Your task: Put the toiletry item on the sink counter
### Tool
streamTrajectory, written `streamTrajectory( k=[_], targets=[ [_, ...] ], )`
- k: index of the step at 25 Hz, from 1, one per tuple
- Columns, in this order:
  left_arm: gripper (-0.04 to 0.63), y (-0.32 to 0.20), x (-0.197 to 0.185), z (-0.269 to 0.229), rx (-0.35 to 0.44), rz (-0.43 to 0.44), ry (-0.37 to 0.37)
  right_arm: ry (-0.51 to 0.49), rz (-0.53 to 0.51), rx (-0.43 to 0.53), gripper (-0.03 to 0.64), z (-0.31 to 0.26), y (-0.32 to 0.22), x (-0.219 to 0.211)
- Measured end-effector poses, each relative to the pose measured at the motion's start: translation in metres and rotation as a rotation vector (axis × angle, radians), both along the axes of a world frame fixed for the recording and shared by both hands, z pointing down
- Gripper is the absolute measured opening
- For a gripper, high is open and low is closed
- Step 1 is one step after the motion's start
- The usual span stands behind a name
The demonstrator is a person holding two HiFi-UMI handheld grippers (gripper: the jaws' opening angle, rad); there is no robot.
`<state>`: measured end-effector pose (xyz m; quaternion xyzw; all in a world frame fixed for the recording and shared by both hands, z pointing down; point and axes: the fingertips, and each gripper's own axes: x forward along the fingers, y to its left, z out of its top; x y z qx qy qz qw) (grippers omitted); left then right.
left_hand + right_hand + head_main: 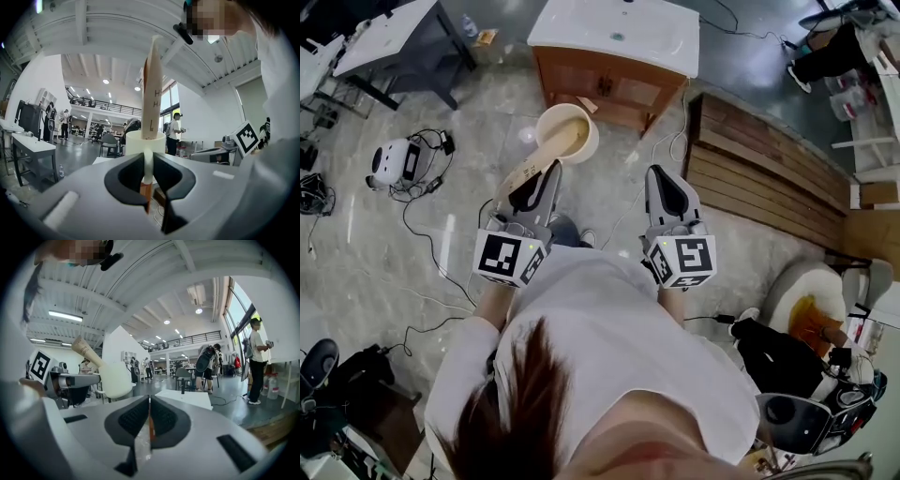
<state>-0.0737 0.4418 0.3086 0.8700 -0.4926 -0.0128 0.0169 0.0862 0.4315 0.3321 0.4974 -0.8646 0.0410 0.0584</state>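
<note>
1. Nearest, well short of the sink counter (619, 33), a person in a white shirt (619, 347) is holding two grippers out level toward it.
2. The right gripper (666, 180) is travelling empty beside the left one, its jaws pressed together on nothing.
3. The left gripper (547, 175) is pinching a thin cream part of a cream cup (574, 127). Whether that part is the wall or a handle is unclear. The jaws are standing only narrowly apart.
4. The cup is hanging over the floor in front of the sink counter, not yet on it. A tan tube (546, 153) is leaning out of the cup, back over the left gripper.
5. The cup is probably light, stiff and smooth, and likely to swing in so narrow a pinch. The loose tube could tip out, so holding the cup upright seems wise.
6. Farthest, the sink counter is showing a white top on a wooden cabinet (609, 89).
</note>
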Motion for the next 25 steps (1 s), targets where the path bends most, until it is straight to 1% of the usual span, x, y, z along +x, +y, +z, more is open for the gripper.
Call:
streamTrajectory(
  k=[7, 11, 16, 25],
  targets=[
    [0.051, -0.018, 0.004, 0.001, -0.012, 0.026, 0.019, 0.011, 0.028, -0.026, 0.012, 0.005, -0.009, 0.007],
    [0.051, -0.036, 0.002, 0.004, -0.014, 0.036, 0.027, 0.016, 0.045, -0.029, 0.012, 0.007, -0.024, 0.007],
    [0.051, -0.069, -0.005, 0.002, -0.008, 0.051, 0.029, 0.023, 0.050, -0.026, 0.012, 0.005, -0.055, -0.001],
    [0.051, -0.139, -0.039, -0.020, 0.024, 0.070, 0.012, 0.042, 0.064, -0.011, 0.012, -0.011, -0.125, -0.033]
  ],
)
